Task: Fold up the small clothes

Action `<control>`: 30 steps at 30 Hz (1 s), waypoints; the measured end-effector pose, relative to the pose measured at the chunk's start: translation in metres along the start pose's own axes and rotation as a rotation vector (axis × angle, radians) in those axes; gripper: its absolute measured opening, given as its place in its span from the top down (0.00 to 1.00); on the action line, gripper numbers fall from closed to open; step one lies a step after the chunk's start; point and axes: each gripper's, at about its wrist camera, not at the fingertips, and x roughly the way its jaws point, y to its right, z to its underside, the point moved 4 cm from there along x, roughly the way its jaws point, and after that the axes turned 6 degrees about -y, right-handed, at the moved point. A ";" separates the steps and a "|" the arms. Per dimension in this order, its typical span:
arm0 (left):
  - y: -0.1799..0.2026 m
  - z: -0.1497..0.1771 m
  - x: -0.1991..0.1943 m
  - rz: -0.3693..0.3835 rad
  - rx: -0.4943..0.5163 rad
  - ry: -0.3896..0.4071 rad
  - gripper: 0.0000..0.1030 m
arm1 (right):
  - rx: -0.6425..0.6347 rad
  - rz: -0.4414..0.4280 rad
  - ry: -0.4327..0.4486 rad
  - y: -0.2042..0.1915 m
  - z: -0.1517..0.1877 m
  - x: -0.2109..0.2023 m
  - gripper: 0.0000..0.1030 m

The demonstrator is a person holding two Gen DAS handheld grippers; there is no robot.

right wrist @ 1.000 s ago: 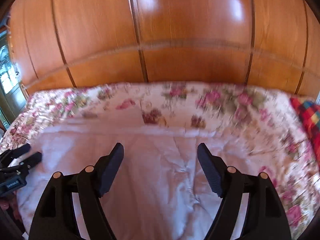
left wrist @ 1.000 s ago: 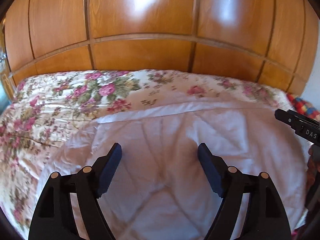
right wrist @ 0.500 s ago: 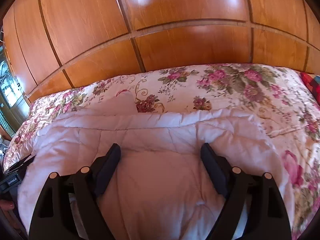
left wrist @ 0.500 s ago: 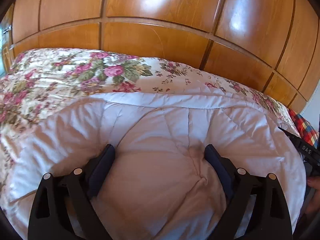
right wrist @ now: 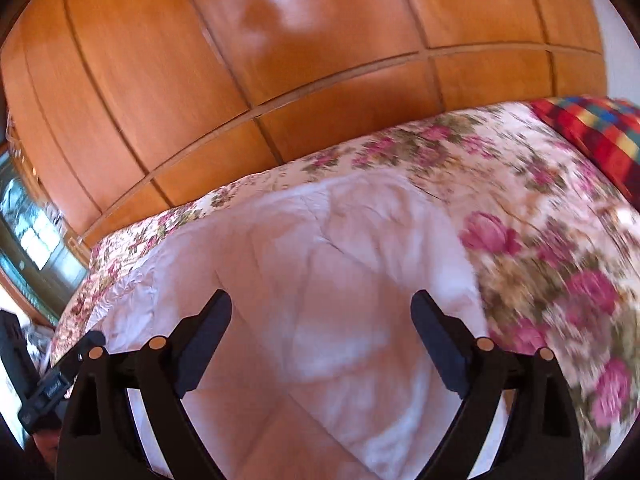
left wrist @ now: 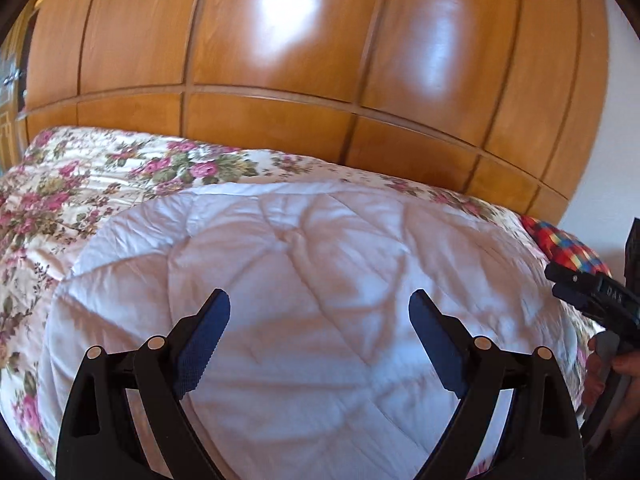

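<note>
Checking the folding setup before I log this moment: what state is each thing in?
White quilted piece: lying on the bedspread, creased, held by neither gripper.
Floral bedspread: spread over the bed.
Left gripper: open, empty.
Right gripper: jaws opening, nothing between them.
Checked cushion: resting at the bed's right end.

floral bedspread [right wrist: 560, 264] blurred, perhaps roses

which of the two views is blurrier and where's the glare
Right wrist view: motion-smeared, worst on the floral bedspread at right; one soft glare patch on the wooden panelling. Left wrist view: sharper, the white quilted cloth only slightly soft; two bright glare patches on the panelling. Both views bend the panel lines, being fisheye.
</note>
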 end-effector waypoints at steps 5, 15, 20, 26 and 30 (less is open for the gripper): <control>0.018 0.021 -0.013 0.043 0.033 0.025 0.13 | 0.115 0.037 0.012 0.038 0.014 -0.032 0.12; 0.029 0.034 -0.012 0.125 0.000 0.029 0.62 | 0.290 -0.085 -0.088 0.076 0.074 -0.052 0.16; 0.038 0.035 -0.016 0.172 0.025 0.042 0.95 | 0.310 -0.189 -0.152 0.064 0.094 -0.034 0.16; 0.051 0.049 0.014 0.178 0.055 -0.040 0.95 | 0.320 -0.215 -0.102 0.059 0.093 -0.024 0.16; 0.042 0.055 0.037 0.208 -0.018 -0.113 0.95 | 0.401 -0.254 -0.034 0.068 0.088 -0.015 0.16</control>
